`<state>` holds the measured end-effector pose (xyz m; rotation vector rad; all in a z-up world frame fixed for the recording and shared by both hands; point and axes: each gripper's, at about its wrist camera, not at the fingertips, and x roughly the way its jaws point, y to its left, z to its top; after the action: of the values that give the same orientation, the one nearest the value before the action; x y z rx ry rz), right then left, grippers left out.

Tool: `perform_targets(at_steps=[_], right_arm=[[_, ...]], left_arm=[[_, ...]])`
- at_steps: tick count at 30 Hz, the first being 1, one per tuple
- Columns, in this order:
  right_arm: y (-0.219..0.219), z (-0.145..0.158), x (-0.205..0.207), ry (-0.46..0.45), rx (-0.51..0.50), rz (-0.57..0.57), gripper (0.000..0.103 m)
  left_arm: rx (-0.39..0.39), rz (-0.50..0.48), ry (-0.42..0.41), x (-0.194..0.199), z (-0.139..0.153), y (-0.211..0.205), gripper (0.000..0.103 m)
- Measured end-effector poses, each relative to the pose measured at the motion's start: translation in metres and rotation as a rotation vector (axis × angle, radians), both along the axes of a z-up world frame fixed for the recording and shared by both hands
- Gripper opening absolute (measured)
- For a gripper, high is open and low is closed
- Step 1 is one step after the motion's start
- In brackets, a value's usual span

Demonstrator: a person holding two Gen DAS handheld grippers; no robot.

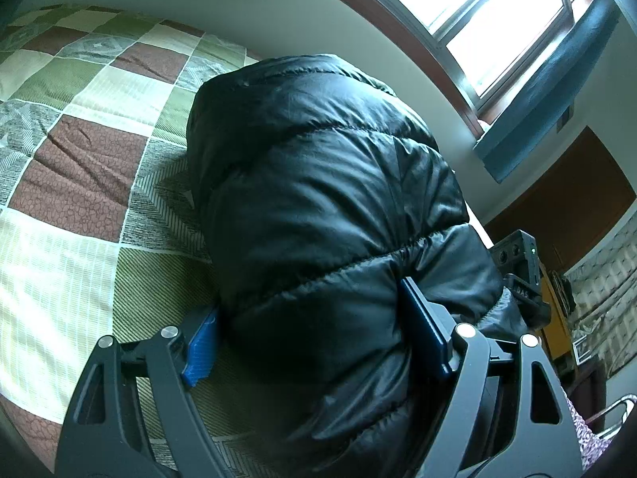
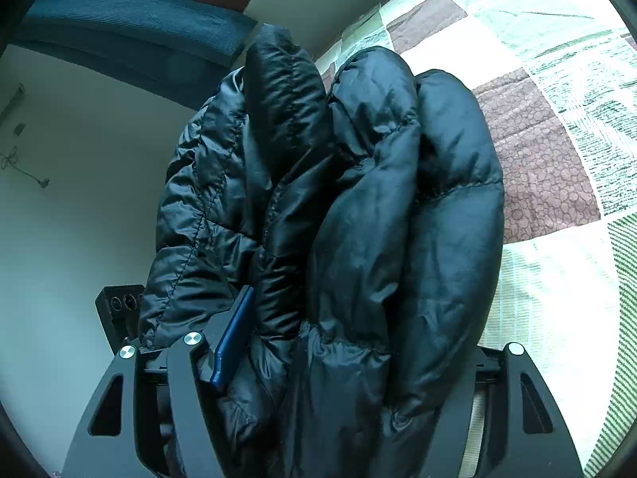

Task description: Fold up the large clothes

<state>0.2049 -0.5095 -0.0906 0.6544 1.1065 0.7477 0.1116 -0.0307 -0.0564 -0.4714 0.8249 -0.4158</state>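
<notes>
A: Where do we stand with the jacket?

B: We have it bundled. The black puffer jacket is gathered into a thick, rounded roll, several padded layers stacked on one another, and it sits over the checked bedspread. From the left wrist view its far end seems to rest on the bed, near the wall under the window.

A: And our grips?

B: Our left gripper has its fingers spread wide with the roll between them; both blue pads press against the padding, so we read that as a clamp on the jacket. Our right gripper holds the other end: one blue pad is sunk into the folds, while the opposite finger is hidden behind the fabric. We judge it clamped too, though the hold looks loose.

A: So the folding is mostly done?

B: We think so. The sleeves appear tucked in; we see no loose ends trailing. What remains, as we judge it, is to set the bundle down flat on the bed, let go, and perhaps press it tidy, since this puffy filling will want to spring open.
</notes>
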Motion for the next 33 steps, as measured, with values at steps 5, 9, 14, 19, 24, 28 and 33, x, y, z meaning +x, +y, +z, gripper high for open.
perform_targets(at_steps=[5,9,14,19,24,28,33], right_arm=[[0.000,-0.001,0.000,0.000,0.001,0.005,0.066],[-0.003,0.000,-0.001,-0.003,0.015,0.005,0.066],[-0.011,-0.006,-0.002,-0.009,0.039,0.003,0.066],[-0.023,-0.012,-0.002,-0.025,0.055,-0.001,0.066],[-0.026,-0.016,-0.005,-0.036,0.070,-0.006,0.066],[-0.034,-0.018,-0.011,-0.055,0.093,-0.020,0.066],[-0.045,-0.021,-0.010,-0.064,0.110,-0.043,0.066]], left_arm=[[0.003,0.001,-0.002,0.000,0.000,0.000,0.080],[0.003,0.003,-0.005,-0.001,0.001,0.000,0.081],[0.014,0.004,-0.011,-0.001,0.002,-0.001,0.081],[0.013,0.003,-0.012,-0.001,0.001,-0.001,0.082],[0.018,0.010,-0.012,-0.001,0.001,0.000,0.086],[0.050,0.025,-0.025,-0.002,0.003,0.000,0.091],[0.064,0.036,-0.027,-0.004,0.006,0.000,0.092]])
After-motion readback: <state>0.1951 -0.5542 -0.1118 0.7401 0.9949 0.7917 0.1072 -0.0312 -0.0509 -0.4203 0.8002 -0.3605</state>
